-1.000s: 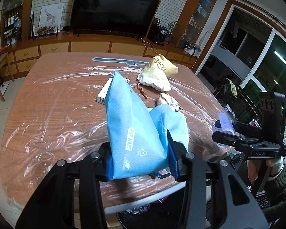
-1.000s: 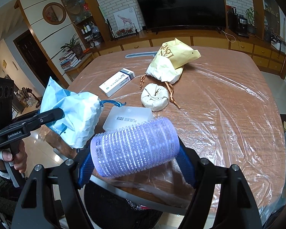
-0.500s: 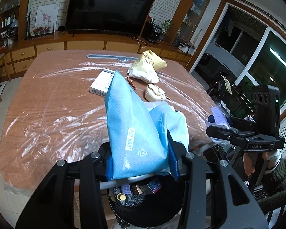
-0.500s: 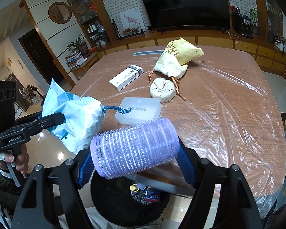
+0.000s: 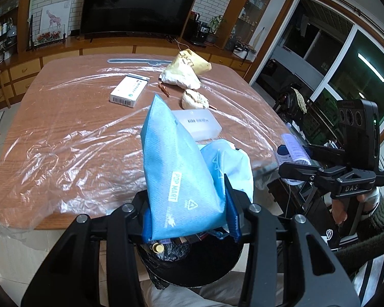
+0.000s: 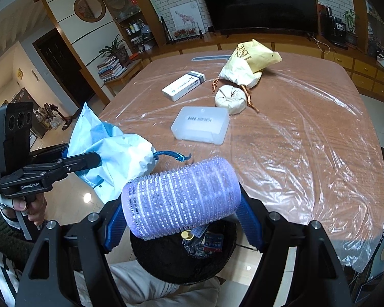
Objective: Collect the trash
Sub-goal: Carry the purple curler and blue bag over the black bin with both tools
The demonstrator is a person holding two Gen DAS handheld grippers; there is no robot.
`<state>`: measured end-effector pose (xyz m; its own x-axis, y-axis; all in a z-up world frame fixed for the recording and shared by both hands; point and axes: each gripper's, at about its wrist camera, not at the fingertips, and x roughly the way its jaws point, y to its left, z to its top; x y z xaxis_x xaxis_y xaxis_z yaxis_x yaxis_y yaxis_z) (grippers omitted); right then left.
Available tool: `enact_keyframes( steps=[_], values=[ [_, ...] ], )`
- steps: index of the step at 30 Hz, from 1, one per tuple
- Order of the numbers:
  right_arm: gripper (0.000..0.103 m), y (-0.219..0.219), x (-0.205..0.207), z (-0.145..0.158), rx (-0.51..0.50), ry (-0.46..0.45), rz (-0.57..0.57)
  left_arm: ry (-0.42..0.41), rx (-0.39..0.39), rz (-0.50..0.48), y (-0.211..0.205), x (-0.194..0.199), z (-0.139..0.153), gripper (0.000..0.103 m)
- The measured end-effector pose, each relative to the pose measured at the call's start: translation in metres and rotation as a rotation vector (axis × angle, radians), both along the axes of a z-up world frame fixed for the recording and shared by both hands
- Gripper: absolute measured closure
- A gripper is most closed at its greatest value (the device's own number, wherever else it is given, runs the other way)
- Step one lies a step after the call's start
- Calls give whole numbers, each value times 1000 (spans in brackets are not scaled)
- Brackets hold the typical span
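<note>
My left gripper (image 5: 188,215) is shut on a crumpled blue and white bag (image 5: 174,168), held up over a black-lined trash bin (image 5: 189,261) just off the table's near edge. In the right wrist view that bag (image 6: 112,153) hangs at the left. My right gripper (image 6: 183,220) is shut on a lilac hair roller (image 6: 181,197), lying crosswise between the blue pads above the same bin (image 6: 181,255). The roller (image 5: 293,151) also shows in the left wrist view at the right. The bin holds wrappers and a gold cap.
On the plastic-covered wooden table (image 6: 307,138) lie a clear plastic box (image 6: 201,125), a white carton (image 6: 183,85), a crumpled paper ball (image 6: 229,97) and a yellow-white paper bag (image 6: 251,61). A cabinet with a television stands behind. Someone's hands hold both gripper handles.
Both grippers have drawn back from the table toward its near edge, keeping their loads. The bin has come into view beneath them, and the clear box is now uncovered on the table.
</note>
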<state>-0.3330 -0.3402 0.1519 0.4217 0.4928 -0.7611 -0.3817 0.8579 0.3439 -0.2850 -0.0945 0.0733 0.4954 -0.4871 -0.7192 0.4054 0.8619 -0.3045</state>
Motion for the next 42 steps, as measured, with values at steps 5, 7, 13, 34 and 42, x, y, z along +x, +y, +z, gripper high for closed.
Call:
enact_keyframes(
  steps=[5, 7, 13, 34, 42],
  values=[
    [29, 1, -8, -4, 1, 18, 19, 9, 10, -28, -7, -8, -2, 58],
    [29, 2, -10, -5, 1, 23, 26, 15, 12, -39, -9, -12, -3, 58],
    [29, 5, -20, -11, 6, 56, 46, 42, 18, -71, -15, -23, -10, 58],
    [29, 15, -36, -33, -18, 118, 82, 130, 72, -105, -22, -43, -47, 58],
    [29, 23, -36, -47, -54, 136, 96, 143, 111, -103, -24, -43, -62, 58]
  ],
)
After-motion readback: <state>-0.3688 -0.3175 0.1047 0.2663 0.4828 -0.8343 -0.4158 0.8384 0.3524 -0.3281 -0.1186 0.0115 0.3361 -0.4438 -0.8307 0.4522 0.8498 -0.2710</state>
